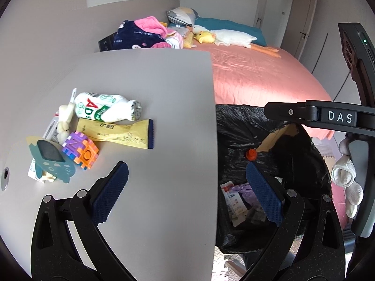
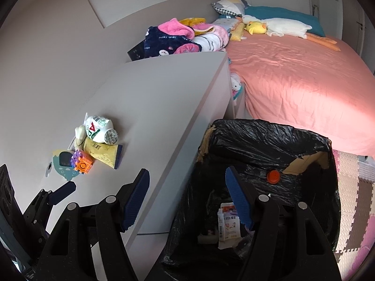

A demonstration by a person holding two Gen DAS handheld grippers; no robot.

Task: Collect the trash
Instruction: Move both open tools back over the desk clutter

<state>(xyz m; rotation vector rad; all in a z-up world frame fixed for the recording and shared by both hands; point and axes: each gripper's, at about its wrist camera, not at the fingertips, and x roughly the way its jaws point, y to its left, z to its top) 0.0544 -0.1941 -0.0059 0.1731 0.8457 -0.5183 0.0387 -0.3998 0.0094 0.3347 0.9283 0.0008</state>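
1. Bedroom setting: a pale grey cabinet top (image 1: 145, 89) runs beside a bed with a salmon-pink cover (image 1: 257, 75), and a cardboard bin lined with a black plastic bag (image 2: 269, 140) stands on the floor against the cabinet's edge.

2. Trash left to collect lies in a cluster at the far left of the top: a white plastic drink bottle with red and green print (image 1: 105, 109) on its side, touching a flattened yellow paper sachet with a dark blue end (image 1: 119, 135). Paper scraps (image 2: 228, 227) already sit in the bag, so I judge the job part done.

3. Risk: a purple and orange toy block (image 1: 80, 152) and a teal fish-shaped card (image 1: 50, 161) crowd the same cluster (neither looks like trash). A careless reach could drag them along, or set the round bottle rolling towards the edge.

4. Left gripper (image 1: 187, 187) has its jaws wide apart and holds nothing, straddling the cabinet edge near the cluster.

5. Right gripper (image 2: 187, 196) is likewise spread wide and empty, one finger above the bin's mouth.
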